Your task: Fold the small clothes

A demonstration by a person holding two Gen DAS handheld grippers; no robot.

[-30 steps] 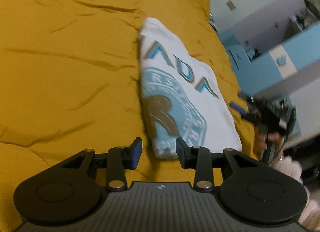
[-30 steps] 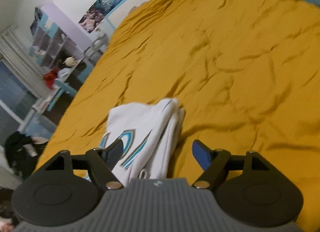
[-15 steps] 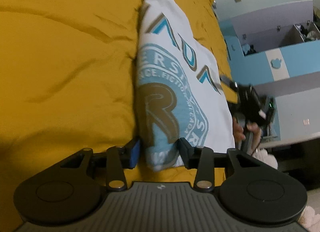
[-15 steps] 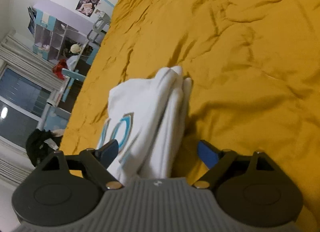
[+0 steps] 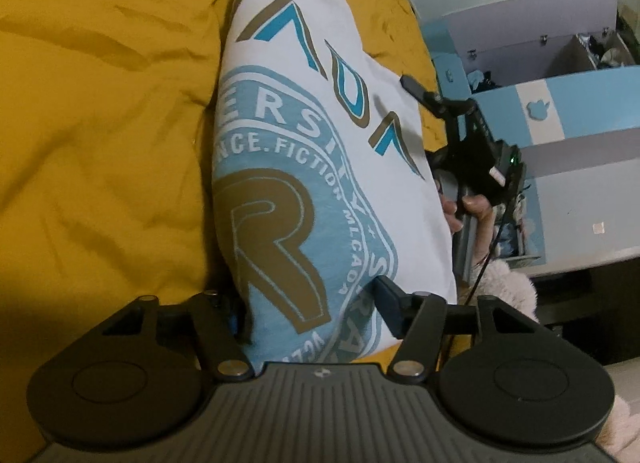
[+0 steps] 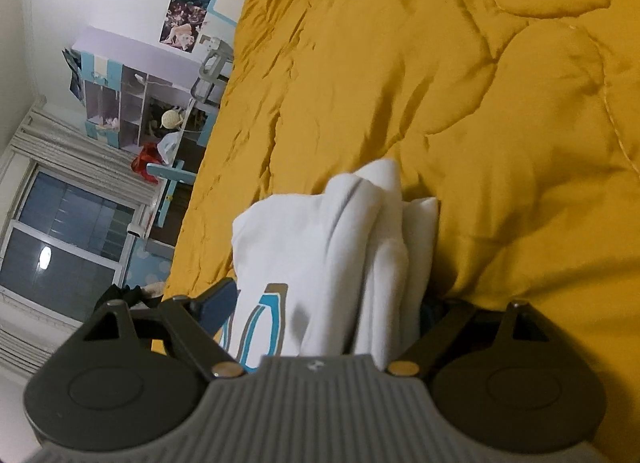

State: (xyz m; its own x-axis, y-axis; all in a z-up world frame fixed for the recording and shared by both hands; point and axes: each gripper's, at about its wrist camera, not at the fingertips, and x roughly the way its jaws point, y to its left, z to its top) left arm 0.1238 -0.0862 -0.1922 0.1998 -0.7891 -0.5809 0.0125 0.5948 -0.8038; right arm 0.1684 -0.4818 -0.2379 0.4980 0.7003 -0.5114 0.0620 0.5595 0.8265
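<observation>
With my left claw (image 5: 316, 313) and right claw (image 6: 324, 313) both open, the left widened since a second ago, and straddling opposite ends of the folded white shirt (image 5: 320, 167) on the yellow bed (image 5: 104, 135), closing unevenly could undo the fold.

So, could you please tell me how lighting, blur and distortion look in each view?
Left wrist view: dim and warm, with fisheye curving at the edges; the print on the white shirt is sharp. Right wrist view: the shirt is slightly motion-blurred, and a bright lamp reflection glares in the window.
</observation>
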